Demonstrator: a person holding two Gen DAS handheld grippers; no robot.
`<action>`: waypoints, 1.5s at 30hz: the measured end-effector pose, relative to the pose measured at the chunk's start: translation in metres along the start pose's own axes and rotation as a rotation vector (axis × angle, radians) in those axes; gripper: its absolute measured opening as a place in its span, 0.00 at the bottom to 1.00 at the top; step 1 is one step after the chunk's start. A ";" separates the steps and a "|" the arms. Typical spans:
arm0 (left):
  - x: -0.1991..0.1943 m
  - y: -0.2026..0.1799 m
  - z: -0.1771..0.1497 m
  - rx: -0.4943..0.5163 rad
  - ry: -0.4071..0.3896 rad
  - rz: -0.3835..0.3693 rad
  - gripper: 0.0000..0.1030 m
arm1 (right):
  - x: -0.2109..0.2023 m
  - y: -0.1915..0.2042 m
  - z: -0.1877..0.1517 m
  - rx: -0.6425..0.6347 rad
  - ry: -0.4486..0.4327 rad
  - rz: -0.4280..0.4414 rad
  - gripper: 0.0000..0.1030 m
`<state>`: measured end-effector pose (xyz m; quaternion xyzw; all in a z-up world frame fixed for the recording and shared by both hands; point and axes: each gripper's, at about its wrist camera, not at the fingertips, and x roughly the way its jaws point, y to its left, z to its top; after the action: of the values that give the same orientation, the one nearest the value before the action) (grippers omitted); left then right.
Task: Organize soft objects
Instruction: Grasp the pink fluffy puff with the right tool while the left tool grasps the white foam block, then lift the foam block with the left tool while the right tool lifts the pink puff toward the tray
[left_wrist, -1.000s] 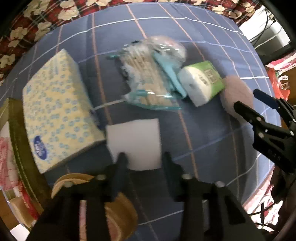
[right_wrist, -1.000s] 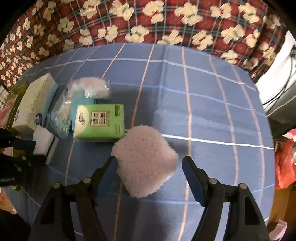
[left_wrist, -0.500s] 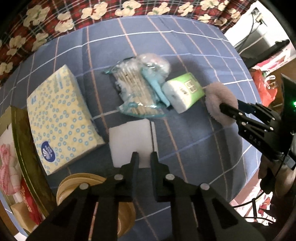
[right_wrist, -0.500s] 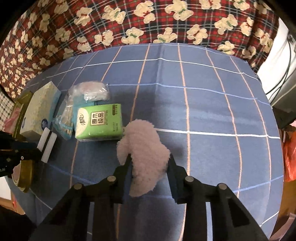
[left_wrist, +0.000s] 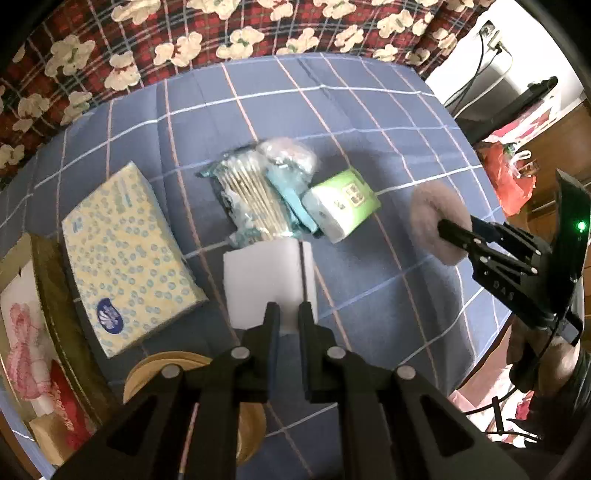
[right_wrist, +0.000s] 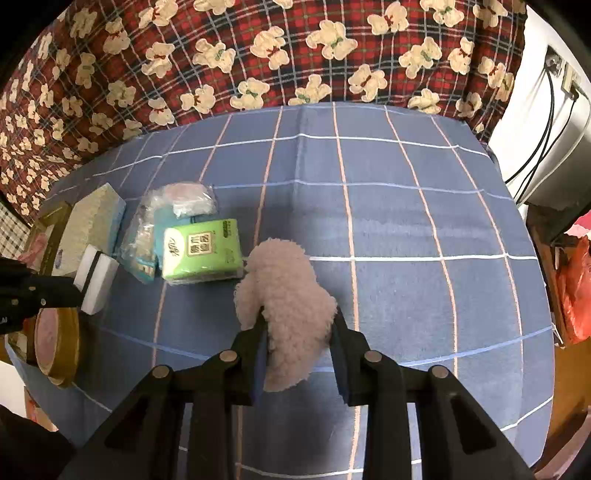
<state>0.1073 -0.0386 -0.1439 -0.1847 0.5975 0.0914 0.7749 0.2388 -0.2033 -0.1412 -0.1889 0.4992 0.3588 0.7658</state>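
- Left hand-held gripper (left_wrist: 287, 314): jaws clamped on the near edge of the white sponge (left_wrist: 264, 280). Thin pinch, only the edge sits between the pads.
- Sponge looks like two white slabs with a dark seam between them. Rest of it sticks out ahead of the fingers, toward the swab bag (left_wrist: 251, 199). It appears lifted off the table (left_wrist: 369, 122); hard to be sure.
- Right hand-held gripper (right_wrist: 297, 332): jaws closing on the fluffy pad (right_wrist: 286, 295), pads already pressing it. The pad is squashed and folded between the fingers, most of it bulging above and ahead of the tips.
- Pad is clear of the cloth, just right of the green tissue pack (right_wrist: 201, 251), not touching it as far as I can tell.
- Doing the step well, my read:
  - Keep both clamps firm. Soft stuff creeps out of a shallow grip, the sponge more so.
  - Lift straight up before going sideways, so the sponge doesn't drag across the swab bag or the blue-dotted tissue box (left_wrist: 125, 258).
  - Move slowly; the free end of the sponge could swing or droop.
  - Keep the two grippers apart; they work the same cluster from opposite sides.
- Destination isn't obvious. A round tin (right_wrist: 57, 341) and a box at the left table edge are candidates; can't tell which.
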 end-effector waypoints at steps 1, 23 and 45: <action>-0.002 -0.001 0.001 0.004 -0.008 0.002 0.07 | -0.002 0.002 0.001 -0.003 -0.004 -0.001 0.31; -0.037 0.000 0.010 0.072 -0.121 -0.020 0.07 | -0.038 0.046 0.015 -0.073 -0.080 -0.049 0.31; -0.056 0.012 -0.002 0.082 -0.173 -0.029 0.07 | -0.049 0.076 0.016 -0.107 -0.104 -0.066 0.31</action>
<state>0.0861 -0.0238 -0.0927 -0.1528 0.5289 0.0710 0.8318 0.1806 -0.1593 -0.0844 -0.2270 0.4321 0.3687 0.7911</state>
